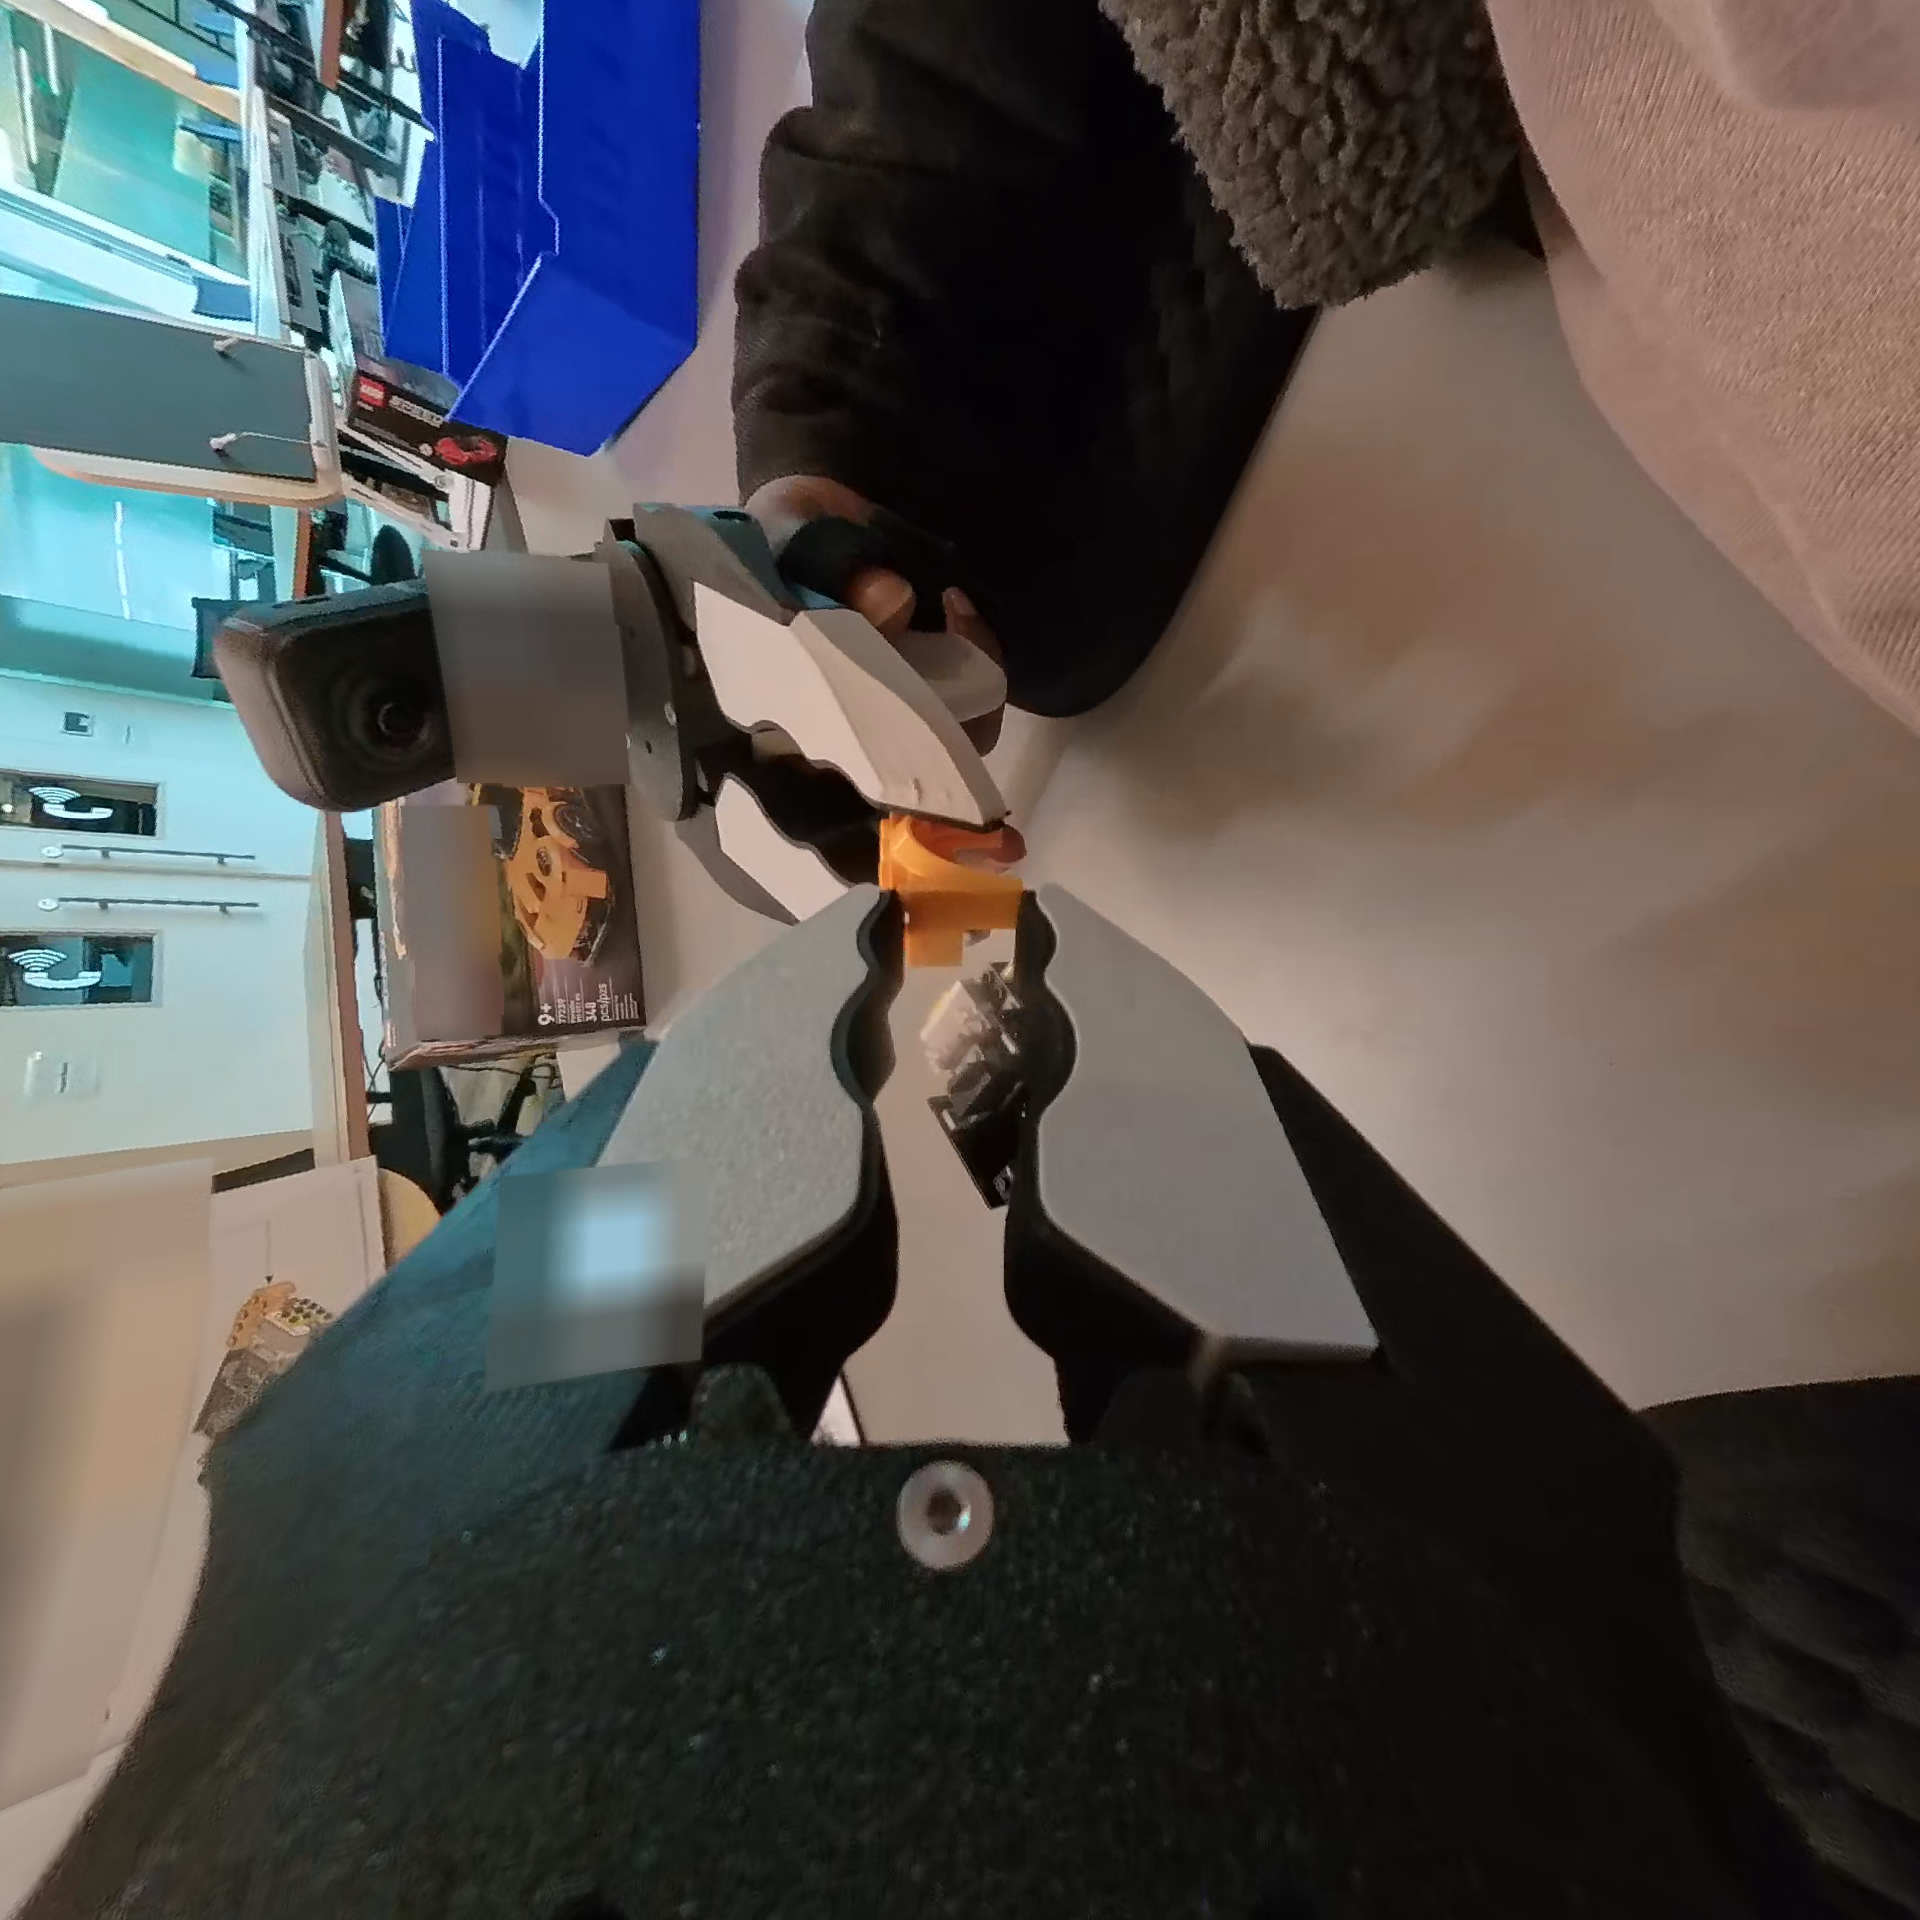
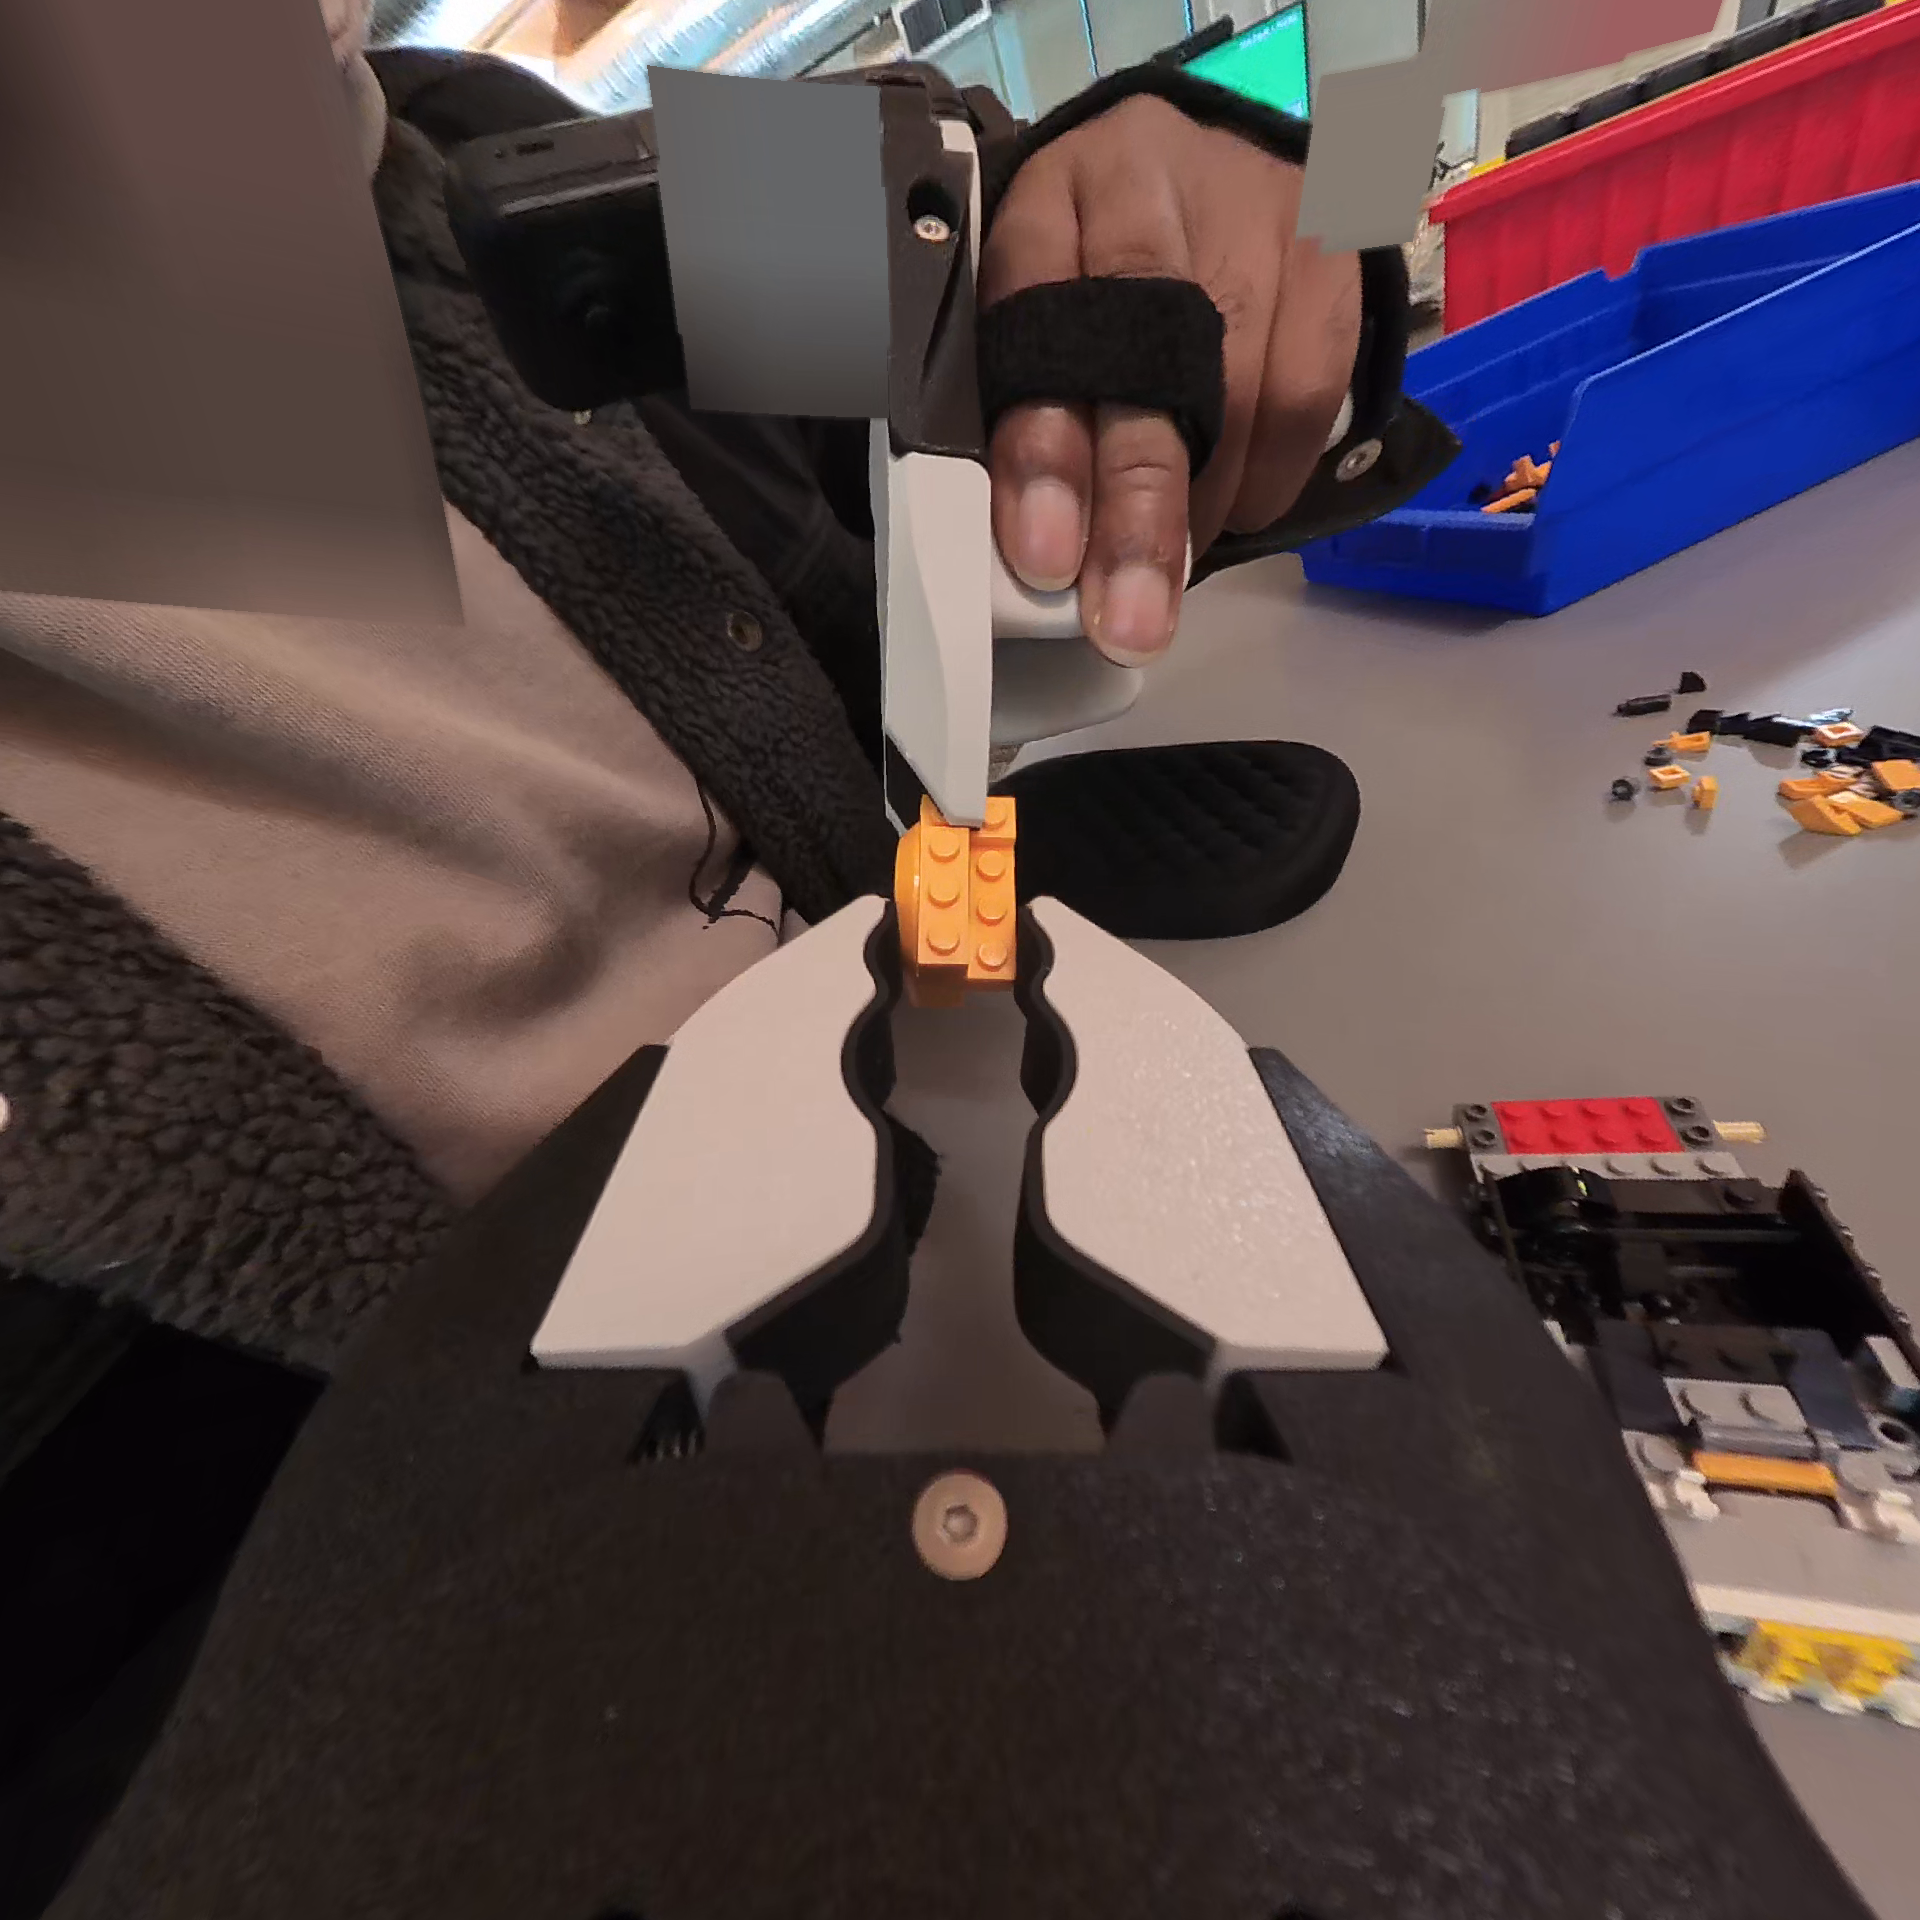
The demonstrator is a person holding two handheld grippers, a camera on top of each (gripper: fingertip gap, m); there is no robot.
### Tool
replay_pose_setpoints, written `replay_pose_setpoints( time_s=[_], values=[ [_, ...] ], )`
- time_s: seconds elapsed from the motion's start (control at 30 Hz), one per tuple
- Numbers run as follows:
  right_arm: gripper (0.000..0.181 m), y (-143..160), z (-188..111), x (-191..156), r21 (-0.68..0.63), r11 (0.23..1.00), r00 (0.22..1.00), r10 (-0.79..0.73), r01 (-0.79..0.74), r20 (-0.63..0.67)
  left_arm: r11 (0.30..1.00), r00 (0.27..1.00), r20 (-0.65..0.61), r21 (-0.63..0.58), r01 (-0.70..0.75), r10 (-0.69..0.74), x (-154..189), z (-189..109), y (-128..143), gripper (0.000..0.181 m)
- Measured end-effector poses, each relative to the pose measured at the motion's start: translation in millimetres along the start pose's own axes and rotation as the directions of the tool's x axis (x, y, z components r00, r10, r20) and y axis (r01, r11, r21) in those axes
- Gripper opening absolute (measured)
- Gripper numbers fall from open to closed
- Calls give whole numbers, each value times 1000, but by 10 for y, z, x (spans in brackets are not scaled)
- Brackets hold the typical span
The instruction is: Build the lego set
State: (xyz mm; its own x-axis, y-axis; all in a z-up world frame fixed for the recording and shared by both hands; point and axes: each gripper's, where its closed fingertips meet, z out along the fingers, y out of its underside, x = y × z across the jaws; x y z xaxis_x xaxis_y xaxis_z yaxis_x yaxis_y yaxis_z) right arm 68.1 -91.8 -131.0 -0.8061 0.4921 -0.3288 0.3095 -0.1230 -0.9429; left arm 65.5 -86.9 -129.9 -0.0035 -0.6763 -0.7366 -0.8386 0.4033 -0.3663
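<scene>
A small orange brick assembly (image 2: 961, 894) is held in the air between both grippers, close to a person's chest. My right gripper (image 2: 954, 940) is shut on its lower part. My left gripper (image 1: 954, 920) is shut on the same orange assembly (image 1: 951, 914). In the right wrist view the left gripper's fingers (image 2: 935, 675) come down onto the assembly's top end. In the left wrist view the right gripper's fingers (image 1: 883, 686) reach it from above. A partly built car chassis (image 2: 1704, 1288), black and grey with a red plate, lies on the table at the right.
Loose orange and black pieces (image 2: 1808, 769) lie on the grey table at the far right. A blue bin (image 2: 1662, 416) and a red bin (image 2: 1714, 177) stand behind them. A black padded rest (image 2: 1174, 831) lies behind the assembly. A set box (image 1: 561, 914) stands at the left.
</scene>
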Motion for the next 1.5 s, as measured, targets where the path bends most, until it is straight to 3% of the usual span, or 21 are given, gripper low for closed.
replay_pose_setpoints(
  time_s=[0.03,0.33,0.6,1.5],
  values=[
    [20,10,3,0,-4,1000,1000,4,-4,3,1000,1000,0,-1,2,-2,8,3,2,21],
    [20,35,11,9,-8,1000,1000,20,-20,8,999,999,-2,15,48,-48,33,17,8,21],
    [20,5,-31,37,16,999,999,36,-36,-1,998,996,84,56,15,-19,-14,43,10,21],
    [20,66,-70,105,6,999,999,44,-44,-27,983,985,79,112,144,-153,-11,127,54,21]
  ],
)
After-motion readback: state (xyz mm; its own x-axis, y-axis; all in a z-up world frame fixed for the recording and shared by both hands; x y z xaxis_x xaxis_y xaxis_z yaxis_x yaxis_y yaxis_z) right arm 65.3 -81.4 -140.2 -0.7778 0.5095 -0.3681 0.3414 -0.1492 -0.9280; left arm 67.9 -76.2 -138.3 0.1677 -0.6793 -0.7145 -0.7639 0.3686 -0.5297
